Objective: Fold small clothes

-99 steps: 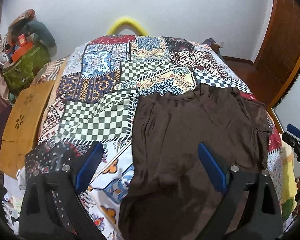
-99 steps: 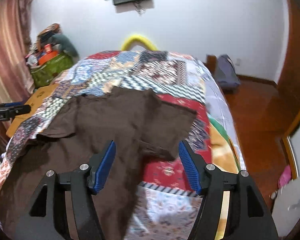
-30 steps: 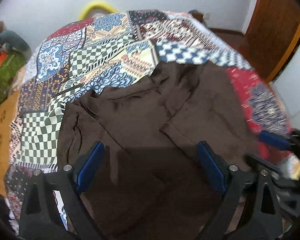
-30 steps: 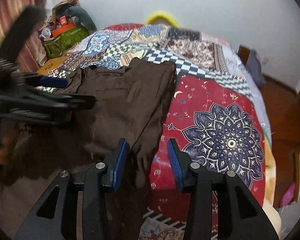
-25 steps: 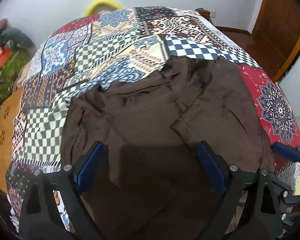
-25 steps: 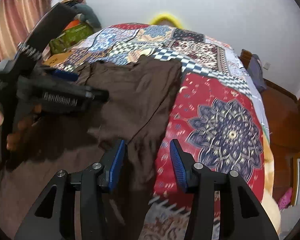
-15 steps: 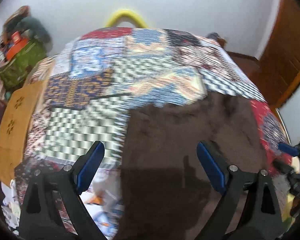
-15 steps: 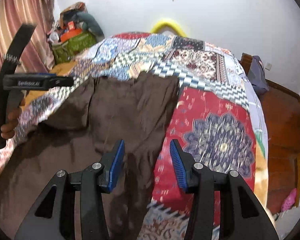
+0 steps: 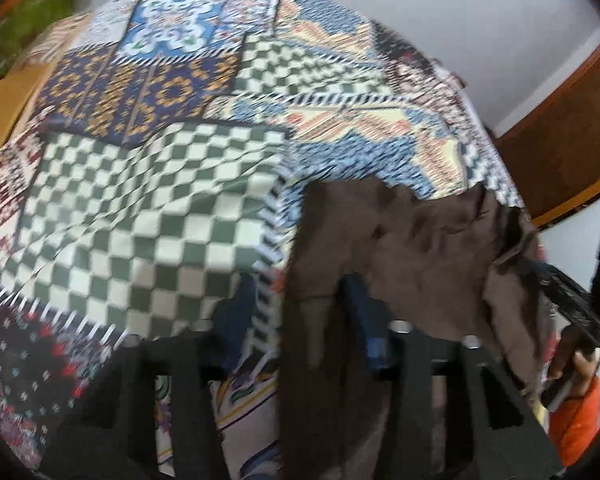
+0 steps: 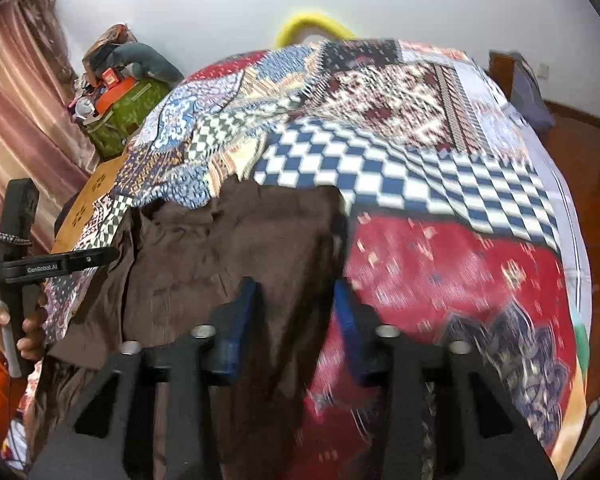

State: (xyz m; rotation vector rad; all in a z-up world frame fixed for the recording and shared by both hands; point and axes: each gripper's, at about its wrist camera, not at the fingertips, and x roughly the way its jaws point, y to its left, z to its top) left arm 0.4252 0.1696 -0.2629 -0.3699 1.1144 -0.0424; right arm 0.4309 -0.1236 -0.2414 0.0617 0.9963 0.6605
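Brown shirt [image 10: 236,248] lies on the patchwork bed [image 10: 452,264], long axis running near to far, far edge toward the yellow headboard [image 10: 312,24]. Left gripper [image 9: 300,312] has just been closing, left edge of the cloth between its narrow jaws. Right gripper [image 10: 296,308] also just closing, narrow, over the right edge; can't tell if either's pinching yet

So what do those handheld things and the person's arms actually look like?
Each tool, left and right, is a black plastic frame with triangular cut-outs, silver bolts and two blue ribbed fingers. Seen from the side, the left one carries white lettering and a beaded band round its upright post. Both sleeves are bright orange.
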